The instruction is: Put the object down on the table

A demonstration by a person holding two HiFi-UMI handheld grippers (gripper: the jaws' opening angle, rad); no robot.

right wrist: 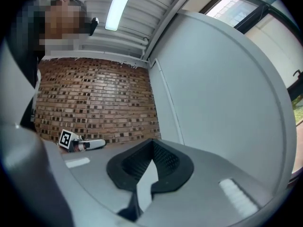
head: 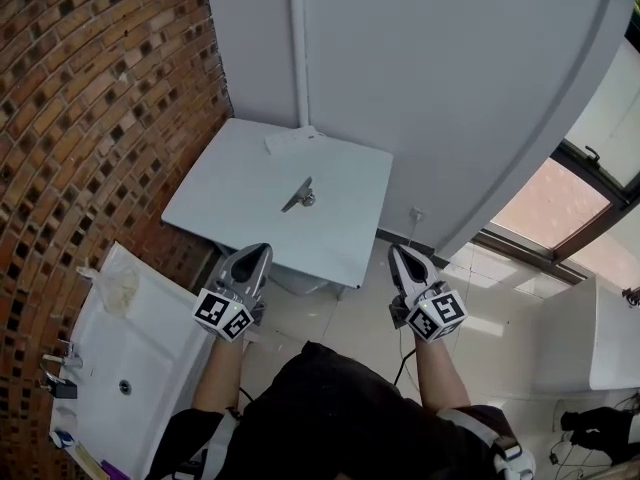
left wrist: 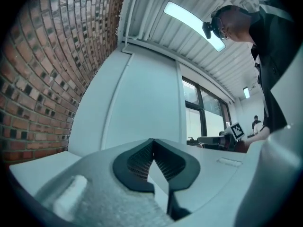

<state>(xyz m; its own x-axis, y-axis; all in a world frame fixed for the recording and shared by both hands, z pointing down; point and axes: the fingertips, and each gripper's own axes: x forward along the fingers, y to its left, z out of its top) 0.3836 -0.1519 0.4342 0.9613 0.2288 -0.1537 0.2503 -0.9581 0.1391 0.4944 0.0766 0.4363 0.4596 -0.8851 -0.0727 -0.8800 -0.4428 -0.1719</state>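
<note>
Lying flat near the centre of the white table, well apart from both grippers: one small grey metal object, too small to tell what kind.

Table: square top at 12 o'clock from the person, set against a pale wall. A white strip sits at its far edge.

Left gripper: held low at about 7 o'clock of the table, just off its near edge, tips pointing toward it. In the left gripper view the jaws are clenched tip to tip, with nothing between them.

Right gripper: held at about 5 o'clock of the table, level with the left one. Its jaws are likewise pressed together and empty.

Surroundings: a brick wall at 9 o'clock, a white sink at 8 o'clock beside the person, and a window at 3 o'clock.
</note>
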